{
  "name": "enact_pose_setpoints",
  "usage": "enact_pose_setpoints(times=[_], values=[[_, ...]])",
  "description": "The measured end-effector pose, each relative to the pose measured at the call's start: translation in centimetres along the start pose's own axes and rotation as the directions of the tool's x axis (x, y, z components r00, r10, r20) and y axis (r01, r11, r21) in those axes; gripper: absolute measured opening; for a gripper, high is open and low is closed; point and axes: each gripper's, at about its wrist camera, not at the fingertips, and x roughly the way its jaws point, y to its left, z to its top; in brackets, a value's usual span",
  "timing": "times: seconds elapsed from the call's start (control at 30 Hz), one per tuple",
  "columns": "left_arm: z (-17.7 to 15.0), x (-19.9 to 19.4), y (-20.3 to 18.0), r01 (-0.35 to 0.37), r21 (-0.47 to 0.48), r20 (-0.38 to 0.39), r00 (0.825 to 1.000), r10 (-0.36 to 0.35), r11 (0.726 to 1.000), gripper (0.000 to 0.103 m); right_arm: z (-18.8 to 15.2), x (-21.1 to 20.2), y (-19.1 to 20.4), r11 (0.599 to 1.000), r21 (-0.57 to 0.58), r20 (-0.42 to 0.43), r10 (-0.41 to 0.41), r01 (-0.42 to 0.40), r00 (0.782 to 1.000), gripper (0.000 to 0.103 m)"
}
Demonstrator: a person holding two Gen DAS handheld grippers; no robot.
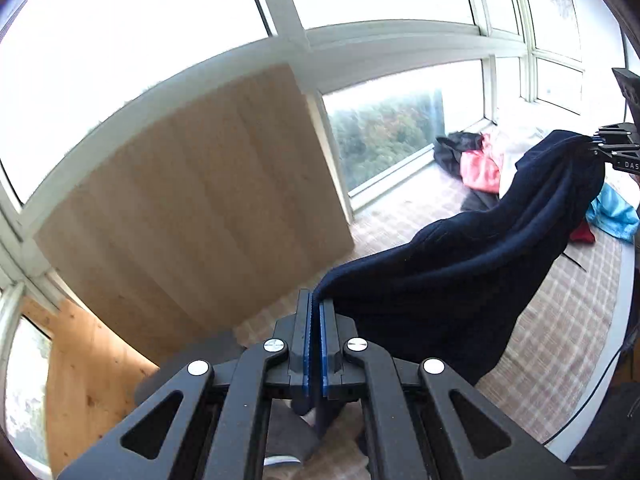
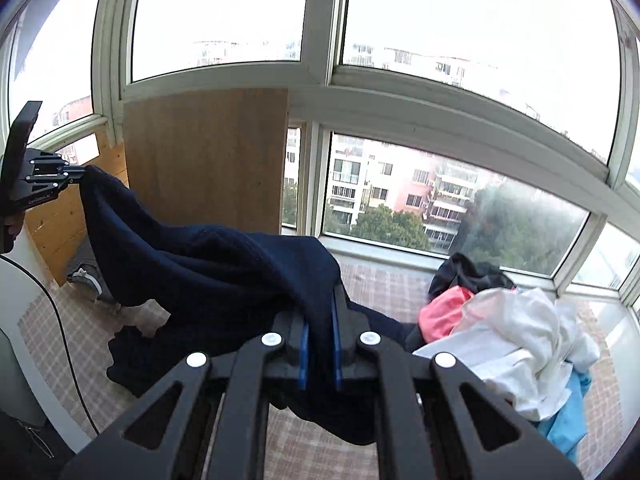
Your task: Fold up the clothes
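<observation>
Left hand-held gripper (image 1: 316, 312) and right hand-held gripper (image 2: 320, 320) each pinch the dark blue sweater (image 1: 460, 272), stretched above the checked bed (image 1: 560, 320).

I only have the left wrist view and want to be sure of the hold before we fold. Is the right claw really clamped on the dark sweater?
Observer: Yes. In the right wrist view the right claw is shut on a fold of the dark sweater.
Operator: Is the sweater clear of the bed?
Observer: Not fully. Its lower end still trails on the checked bed cover.
Operator: What is beside the pink garment?
Observer: A crumpled white garment lies on a blue one, to the right of the pink garment.
</observation>
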Motion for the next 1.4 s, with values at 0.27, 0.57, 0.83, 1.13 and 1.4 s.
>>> enact_pose_setpoints(times=[0.27, 0.57, 0.83, 1.13, 1.4], values=[[10.5, -16.9, 7.2, -0.197, -0.089, 0.26, 0.942, 0.214, 0.976, 0.003, 14.3, -13.0, 1.6, 0.993, -0.073, 0.286, -0.067, 0.092, 0.956, 0.008], [14.7, -30.7, 10.2, -0.254, -0.156, 0.387, 0.873, 0.295, 0.955, 0.003, 19.3, -23.5, 3.6, 0.977, -0.131, 0.418, -0.102, 0.171, 0.903, 0.008], [13.0, -36.2, 7.5, -0.302, -0.092, 0.431, 0.847, 0.311, 0.949, 0.003, 17.2, -28.1, 4.4, 0.971, -0.159, 0.464, -0.085, 0.178, 0.882, 0.008], [13.4, -36.7, 5.6, -0.352, -0.027, 0.395, 0.856, 0.333, 0.936, 0.003, 14.8, -24.1, 3.4, 0.984, -0.169, 0.367, 0.011, 0.055, 0.93, 0.008], [14.3, -21.8, 6.1, -0.246, 0.009, 0.269, 0.934, 0.235, 0.969, 0.003, 11.9, -4.6, -2.4, 0.998, -0.056, 0.109, -0.016, 0.022, 0.994, 0.008]])
